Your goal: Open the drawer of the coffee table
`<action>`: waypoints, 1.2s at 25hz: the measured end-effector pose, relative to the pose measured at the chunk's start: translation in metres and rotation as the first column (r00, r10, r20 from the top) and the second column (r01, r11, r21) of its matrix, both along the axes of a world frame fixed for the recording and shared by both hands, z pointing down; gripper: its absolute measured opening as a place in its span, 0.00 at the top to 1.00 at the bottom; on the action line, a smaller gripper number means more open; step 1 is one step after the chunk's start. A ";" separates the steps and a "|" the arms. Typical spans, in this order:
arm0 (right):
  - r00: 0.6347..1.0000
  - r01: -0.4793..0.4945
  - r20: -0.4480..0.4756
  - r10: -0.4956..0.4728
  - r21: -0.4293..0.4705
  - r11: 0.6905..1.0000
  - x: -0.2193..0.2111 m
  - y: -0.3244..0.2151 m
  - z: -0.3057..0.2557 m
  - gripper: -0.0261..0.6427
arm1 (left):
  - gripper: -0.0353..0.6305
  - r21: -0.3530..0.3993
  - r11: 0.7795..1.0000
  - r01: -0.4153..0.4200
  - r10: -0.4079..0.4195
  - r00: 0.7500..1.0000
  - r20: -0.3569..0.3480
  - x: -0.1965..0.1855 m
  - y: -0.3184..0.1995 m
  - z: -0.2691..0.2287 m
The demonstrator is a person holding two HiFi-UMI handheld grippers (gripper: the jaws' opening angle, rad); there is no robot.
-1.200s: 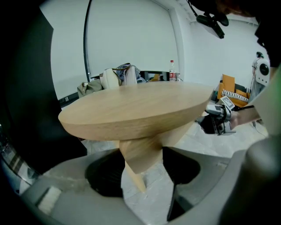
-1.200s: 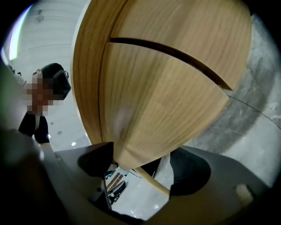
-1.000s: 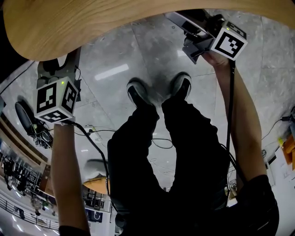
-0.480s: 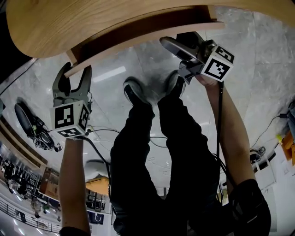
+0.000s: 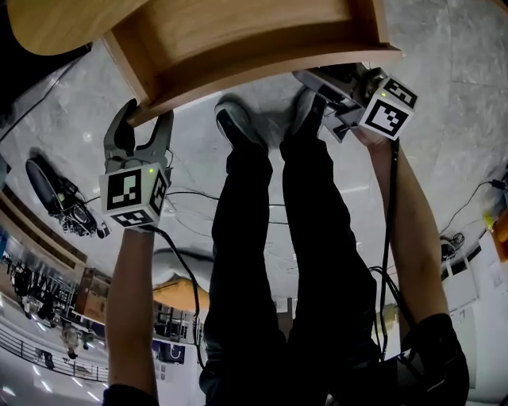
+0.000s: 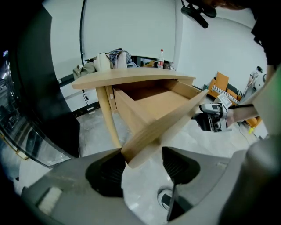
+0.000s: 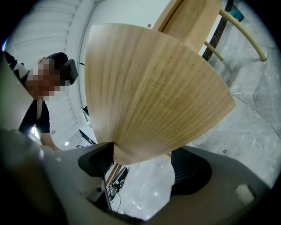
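Head view, left to right. Locate left gripper (image 5: 144, 119) at the left corner of the drawer (image 5: 238, 40) front: jaws apart, straddling the board, touching on one pad only, not clamped. Note drawer standing well out from under the tabletop (image 5: 48, 24). Locate right gripper (image 5: 321, 79) at the right corner: likewise spread around the board, loose. Expect slip off either corner on the next pull, owing to unclamped jaws; expect skewing and jamming from uneven pull. Mind shoes (image 5: 238, 119) directly below. Underfoot: pale polished stone floor (image 5: 444, 119), trailing cables (image 5: 182, 194). Around: white-walled, cluttered workroom.
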State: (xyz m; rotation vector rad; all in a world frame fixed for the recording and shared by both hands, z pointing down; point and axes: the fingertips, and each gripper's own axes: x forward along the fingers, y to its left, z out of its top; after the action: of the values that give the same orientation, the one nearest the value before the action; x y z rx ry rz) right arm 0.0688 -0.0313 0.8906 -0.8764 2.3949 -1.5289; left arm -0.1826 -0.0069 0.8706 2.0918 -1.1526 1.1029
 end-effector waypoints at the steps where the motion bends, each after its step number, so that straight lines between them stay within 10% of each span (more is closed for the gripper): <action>1: 1.000 -0.004 0.001 0.004 -0.003 1.000 0.001 0.005 0.000 0.35 | 0.53 -0.003 1.000 0.000 0.000 1.000 -0.001 0.001 0.005 0.000; 30: 0.996 0.024 -0.086 -0.028 -0.050 0.998 0.004 0.028 0.029 0.35 | 0.55 -0.053 0.995 0.088 -0.088 0.996 0.004 0.002 0.027 0.026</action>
State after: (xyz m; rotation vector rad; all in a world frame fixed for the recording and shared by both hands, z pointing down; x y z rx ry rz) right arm 0.0728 -0.0032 0.9195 -0.9437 2.4472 -1.5974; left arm -0.1808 0.0201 0.8970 1.9807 -1.1911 1.0830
